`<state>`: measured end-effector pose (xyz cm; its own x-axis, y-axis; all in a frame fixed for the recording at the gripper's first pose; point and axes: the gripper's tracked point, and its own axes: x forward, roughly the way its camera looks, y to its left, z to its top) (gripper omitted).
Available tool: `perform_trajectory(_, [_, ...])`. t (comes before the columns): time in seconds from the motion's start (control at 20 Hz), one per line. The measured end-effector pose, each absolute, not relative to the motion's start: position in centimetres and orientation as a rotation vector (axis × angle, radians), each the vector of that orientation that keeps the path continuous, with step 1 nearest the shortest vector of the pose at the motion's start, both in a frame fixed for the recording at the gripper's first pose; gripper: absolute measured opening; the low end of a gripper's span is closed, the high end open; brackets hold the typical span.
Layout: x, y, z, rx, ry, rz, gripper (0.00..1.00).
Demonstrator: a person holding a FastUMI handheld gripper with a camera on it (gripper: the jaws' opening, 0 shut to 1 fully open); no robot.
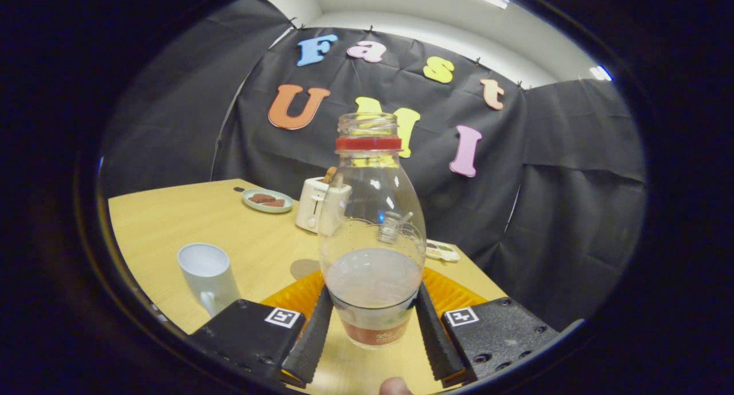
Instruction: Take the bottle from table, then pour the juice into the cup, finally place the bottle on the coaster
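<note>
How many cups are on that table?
1. A white cup stands on the table, left of the bottle that the gripper holds between its fingers. Another could be hidden behind the bottle or the toaster.

A staged recording booth dressed as a breakfast table

Black cloth [562,211] pinned up as walls, with white room wall and ceiling light above it; a pale wooden table [172,217] carries a white toaster [312,203], a plate of food [267,200], a white cup [207,274] and an orange coaster [298,294].
</note>
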<state>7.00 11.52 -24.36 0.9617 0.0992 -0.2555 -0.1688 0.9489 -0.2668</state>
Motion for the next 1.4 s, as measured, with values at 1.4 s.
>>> perform_trajectory(1.4, [9.3,14.0,-29.7,-1.142,0.215,0.237,0.77])
